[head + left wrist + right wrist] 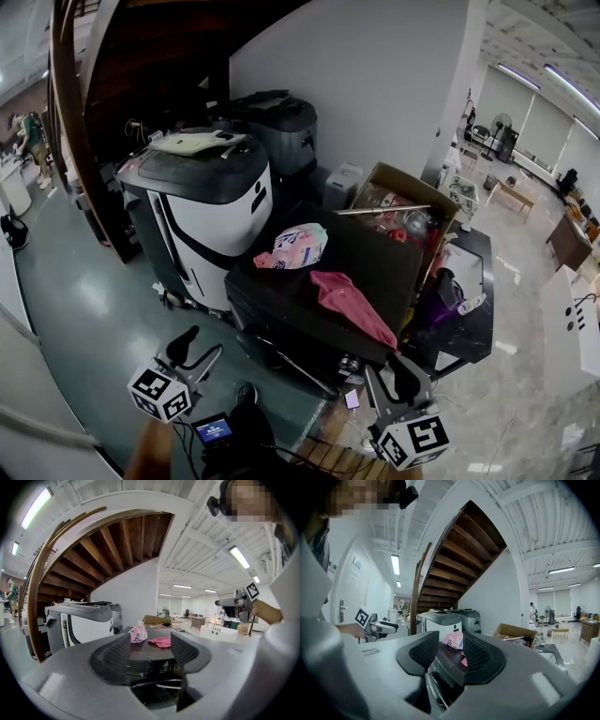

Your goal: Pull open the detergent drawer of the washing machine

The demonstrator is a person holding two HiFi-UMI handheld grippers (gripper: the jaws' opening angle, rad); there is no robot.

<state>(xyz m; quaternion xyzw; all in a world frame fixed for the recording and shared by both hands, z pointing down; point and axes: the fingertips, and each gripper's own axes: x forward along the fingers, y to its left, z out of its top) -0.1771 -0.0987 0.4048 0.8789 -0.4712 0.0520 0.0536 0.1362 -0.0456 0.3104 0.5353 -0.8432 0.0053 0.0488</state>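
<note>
Down before the person, the black washing machine (370, 253) stands untouched, its detergent drawer lost in the dark front edge, while the left gripper (204, 341) and right gripper (384, 370) hover short, jaws apart and empty, so the pull looks unstarted

Clutter under a wooden staircase (150, 56).
Pink cloth (349, 302) beside a pink-and-white bag (295, 247); behind them, open cardboard box (386, 181); further left, white-and-black machine (220, 211) and grey unit (286, 131) against a white wall (375, 75).
</note>
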